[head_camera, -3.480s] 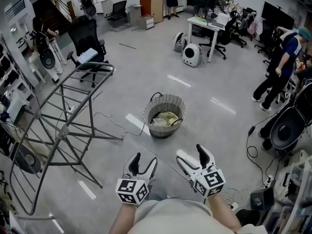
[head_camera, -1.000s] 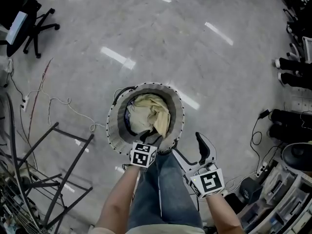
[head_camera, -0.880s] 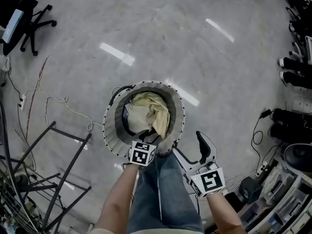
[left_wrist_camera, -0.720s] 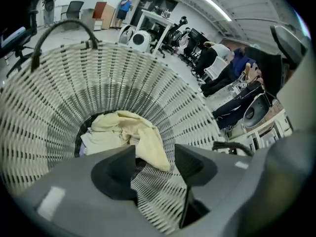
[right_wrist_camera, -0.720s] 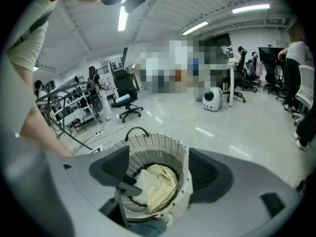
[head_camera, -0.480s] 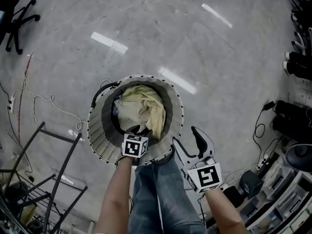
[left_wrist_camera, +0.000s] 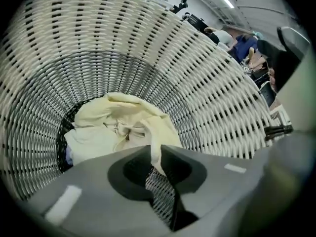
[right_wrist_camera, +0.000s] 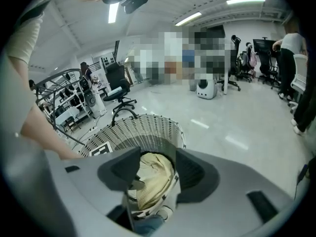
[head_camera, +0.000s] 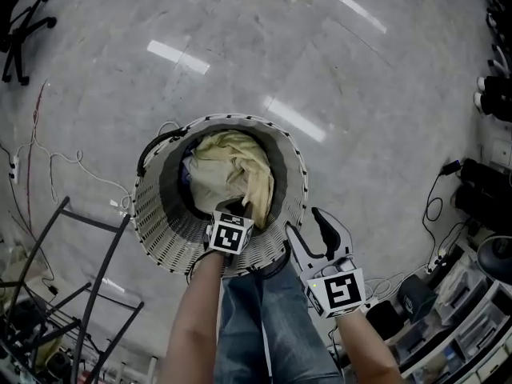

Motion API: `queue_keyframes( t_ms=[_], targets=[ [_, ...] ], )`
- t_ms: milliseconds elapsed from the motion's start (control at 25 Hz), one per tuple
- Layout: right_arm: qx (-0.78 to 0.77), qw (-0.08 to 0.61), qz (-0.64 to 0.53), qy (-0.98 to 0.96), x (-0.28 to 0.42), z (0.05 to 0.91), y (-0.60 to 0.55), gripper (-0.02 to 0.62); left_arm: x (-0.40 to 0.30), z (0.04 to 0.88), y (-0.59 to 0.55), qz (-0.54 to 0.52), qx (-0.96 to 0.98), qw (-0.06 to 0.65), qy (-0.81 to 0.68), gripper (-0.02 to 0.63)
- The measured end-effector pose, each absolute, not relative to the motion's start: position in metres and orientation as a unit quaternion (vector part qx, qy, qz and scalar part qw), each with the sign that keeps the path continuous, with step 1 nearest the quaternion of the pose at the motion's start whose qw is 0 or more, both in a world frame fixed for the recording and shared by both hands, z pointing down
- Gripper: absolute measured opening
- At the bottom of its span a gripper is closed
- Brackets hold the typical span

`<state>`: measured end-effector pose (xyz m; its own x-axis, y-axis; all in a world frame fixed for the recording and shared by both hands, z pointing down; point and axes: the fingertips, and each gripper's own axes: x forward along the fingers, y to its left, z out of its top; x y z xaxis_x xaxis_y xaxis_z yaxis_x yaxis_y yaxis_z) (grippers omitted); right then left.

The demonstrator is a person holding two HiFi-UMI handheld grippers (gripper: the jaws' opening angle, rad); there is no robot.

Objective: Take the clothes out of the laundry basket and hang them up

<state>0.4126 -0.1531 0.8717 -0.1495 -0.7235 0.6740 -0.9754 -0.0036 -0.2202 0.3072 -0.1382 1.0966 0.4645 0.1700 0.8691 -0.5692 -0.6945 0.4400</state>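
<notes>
Since a second ago the left gripper (left_wrist_camera: 154,156) has sunk deeper into the wicker laundry basket (head_camera: 164,234). Its closing jaws now pinch a fold of the pale yellow garment (head_camera: 228,170), which lies crumpled on the basket's bottom. The right gripper (head_camera: 307,226), at the basket's 4 o'clock, is empty, its spread jaws narrowing.

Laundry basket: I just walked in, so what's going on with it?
A person stands over the woven laundry basket with a gripper in each hand. The left gripper is down inside it, jaws closing on a fold of the pale yellow garment. The right gripper hangs outside the rim, jaws closing with nothing between them. No clothes show on the visible part of the drying rack.
</notes>
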Motion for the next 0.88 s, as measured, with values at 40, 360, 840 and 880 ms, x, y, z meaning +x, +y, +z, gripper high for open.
queue_keyframes(
  t_ms=[40,360,840,880],
  targets=[
    [0.624,0.187,0.336,-0.680,0.411,0.870,-0.153,0.229,0.309,1.091,-0.137,0.497,0.778,0.362,-0.130,0.064],
    [0.631,0.182,0.314,-0.686,0.401,0.832,-0.158,0.225,0.318,1.005,-0.132,0.428,0.825,0.353,-0.108,0.034],
    [0.635,0.175,0.280,-0.698,0.362,0.729,-0.140,0.225,0.263,0.847,-0.114,0.365,0.851,0.340,-0.167,0.032],
    [0.637,0.172,0.277,-0.698,0.359,0.719,-0.139,0.225,0.258,0.834,-0.116,0.359,0.854,0.334,-0.171,0.031]
  ],
)
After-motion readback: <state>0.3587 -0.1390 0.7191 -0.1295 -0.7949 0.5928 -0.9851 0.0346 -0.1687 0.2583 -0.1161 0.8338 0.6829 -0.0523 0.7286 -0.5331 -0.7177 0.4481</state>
